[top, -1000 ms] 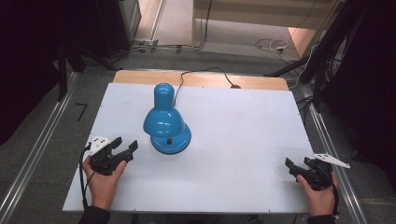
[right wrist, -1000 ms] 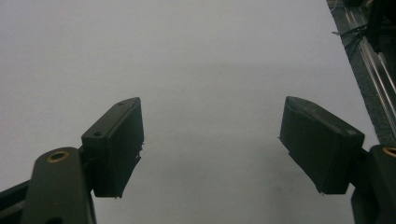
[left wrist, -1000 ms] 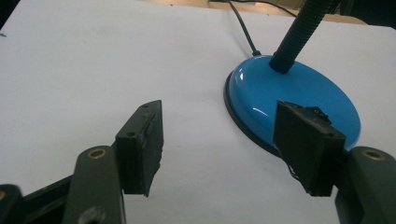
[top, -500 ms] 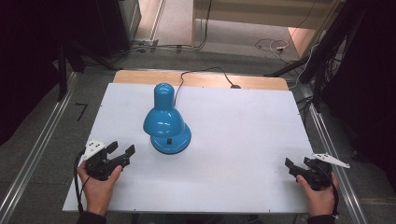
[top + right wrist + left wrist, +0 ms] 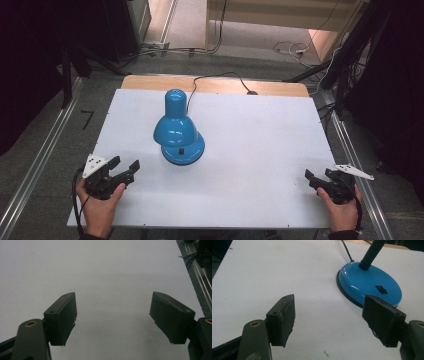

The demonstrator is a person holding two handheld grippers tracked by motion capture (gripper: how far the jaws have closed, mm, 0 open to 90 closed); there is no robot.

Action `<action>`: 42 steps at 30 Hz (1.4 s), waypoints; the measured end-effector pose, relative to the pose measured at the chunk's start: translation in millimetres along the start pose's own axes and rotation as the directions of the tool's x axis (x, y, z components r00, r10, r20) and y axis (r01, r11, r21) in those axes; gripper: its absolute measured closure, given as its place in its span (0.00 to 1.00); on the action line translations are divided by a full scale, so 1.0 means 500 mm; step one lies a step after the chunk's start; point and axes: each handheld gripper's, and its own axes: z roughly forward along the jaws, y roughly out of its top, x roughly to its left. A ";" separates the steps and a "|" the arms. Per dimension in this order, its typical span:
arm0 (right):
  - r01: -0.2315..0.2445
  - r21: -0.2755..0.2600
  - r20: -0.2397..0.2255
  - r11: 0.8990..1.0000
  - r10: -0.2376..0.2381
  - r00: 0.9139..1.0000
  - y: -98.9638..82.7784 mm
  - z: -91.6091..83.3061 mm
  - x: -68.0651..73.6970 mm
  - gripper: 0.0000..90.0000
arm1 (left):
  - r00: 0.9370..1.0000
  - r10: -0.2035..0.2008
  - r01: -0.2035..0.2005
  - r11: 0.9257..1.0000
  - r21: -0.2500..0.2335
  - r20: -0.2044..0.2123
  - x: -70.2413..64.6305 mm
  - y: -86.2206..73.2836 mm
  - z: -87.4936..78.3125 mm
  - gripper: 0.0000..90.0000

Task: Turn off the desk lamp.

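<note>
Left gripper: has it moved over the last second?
Yes. The left gripper has drawn back toward the person and the table's near edge, away from the lamp, which stayed put. Its jaws stand open.

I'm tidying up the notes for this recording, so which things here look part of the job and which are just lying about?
Likely part of the job:
- blue lamp
- left gripper, open
- right gripper, open

Just lying about:
- cables on the floor beyond the table

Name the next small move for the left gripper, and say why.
Probably ease the left gripper forward toward the lamp base: its jaws are open and empty, the base with its black switch lies just ahead, and white table still separates them.
</note>
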 end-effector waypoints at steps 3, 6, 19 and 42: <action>0.000 0.000 0.001 1.000 0.000 1.000 0.000 0.000 0.000 0.23 | 1.000 0.000 0.000 1.000 0.004 -0.005 0.003 -0.002 -0.004 0.31; 0.000 0.000 0.000 1.000 0.000 1.000 0.000 0.000 0.000 0.23 | 1.000 0.000 0.000 1.000 0.005 -0.008 0.007 -0.004 -0.008 0.31; 0.001 0.000 0.001 1.000 -0.001 1.000 0.000 0.000 0.000 0.23 | 0.999 -0.003 0.003 1.000 0.002 -0.035 0.016 -0.009 -0.025 0.30; -0.001 0.002 0.004 1.000 0.000 1.000 -0.001 0.000 -0.001 0.23 | 0.994 -0.004 0.006 1.000 0.013 -0.110 0.033 -0.025 -0.061 0.28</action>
